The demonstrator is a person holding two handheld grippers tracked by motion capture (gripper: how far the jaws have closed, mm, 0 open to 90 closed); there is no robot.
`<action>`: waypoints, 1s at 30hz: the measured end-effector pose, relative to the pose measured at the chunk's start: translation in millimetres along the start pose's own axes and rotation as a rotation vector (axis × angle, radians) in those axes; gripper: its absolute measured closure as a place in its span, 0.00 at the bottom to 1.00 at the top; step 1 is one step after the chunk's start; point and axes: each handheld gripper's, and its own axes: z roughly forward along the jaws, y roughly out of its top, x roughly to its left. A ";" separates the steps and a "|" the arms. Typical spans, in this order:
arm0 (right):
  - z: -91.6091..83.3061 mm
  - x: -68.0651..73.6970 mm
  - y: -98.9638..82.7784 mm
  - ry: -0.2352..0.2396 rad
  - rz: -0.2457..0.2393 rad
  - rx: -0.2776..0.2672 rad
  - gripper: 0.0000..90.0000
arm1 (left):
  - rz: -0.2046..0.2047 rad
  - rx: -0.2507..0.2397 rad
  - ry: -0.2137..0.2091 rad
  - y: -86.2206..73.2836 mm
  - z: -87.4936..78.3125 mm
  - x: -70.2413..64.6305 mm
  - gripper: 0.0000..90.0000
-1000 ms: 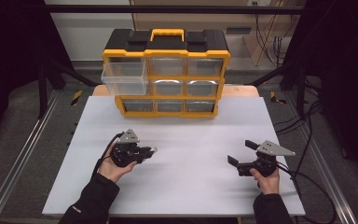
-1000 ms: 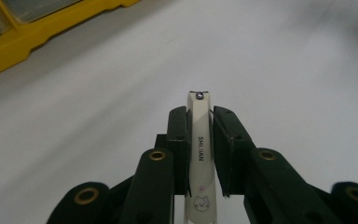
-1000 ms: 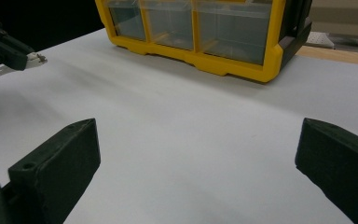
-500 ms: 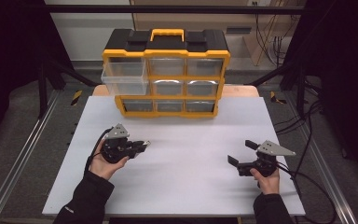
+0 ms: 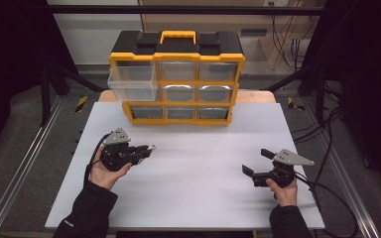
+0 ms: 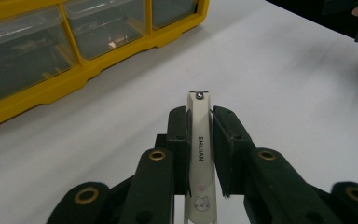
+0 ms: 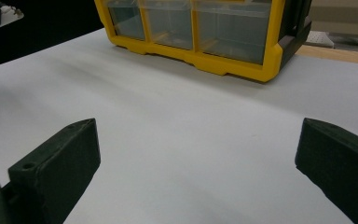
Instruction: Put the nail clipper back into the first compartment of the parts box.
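Clamped between the left gripper [image 6: 200, 154] jaws is a slim white nail clipper [image 6: 199, 154] printed "SHIJIAN", with a small cat face near its base; its tip sticks out over the white table [image 5: 203, 163]. Off to the side, the right gripper [image 5: 258, 165] is spread wide with nothing between its jaws. Beyond stands a yellow-and-black drawer cabinet [image 5: 176, 79], its upper-left clear plastic drawer [image 5: 132, 83] pulled out.
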 end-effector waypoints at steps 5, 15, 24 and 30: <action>-0.3 -0.2 0.2 0.000 -0.002 -0.006 0.01 | -0.007 -0.018 0.006 3.0 -6.1 1.1 0.85; -0.4 -0.2 0.1 -0.004 -0.002 -0.002 0.01 | -0.016 -0.062 0.012 12.6 -20.7 2.5 0.85; -0.5 0.2 0.0 -0.004 -0.003 -0.004 0.01 | -0.022 -0.110 0.025 23.3 -36.4 7.1 0.85; -0.6 0.2 0.0 -0.005 -0.002 -0.003 0.01 | -0.032 -0.138 0.032 28.7 -46.3 11.6 0.85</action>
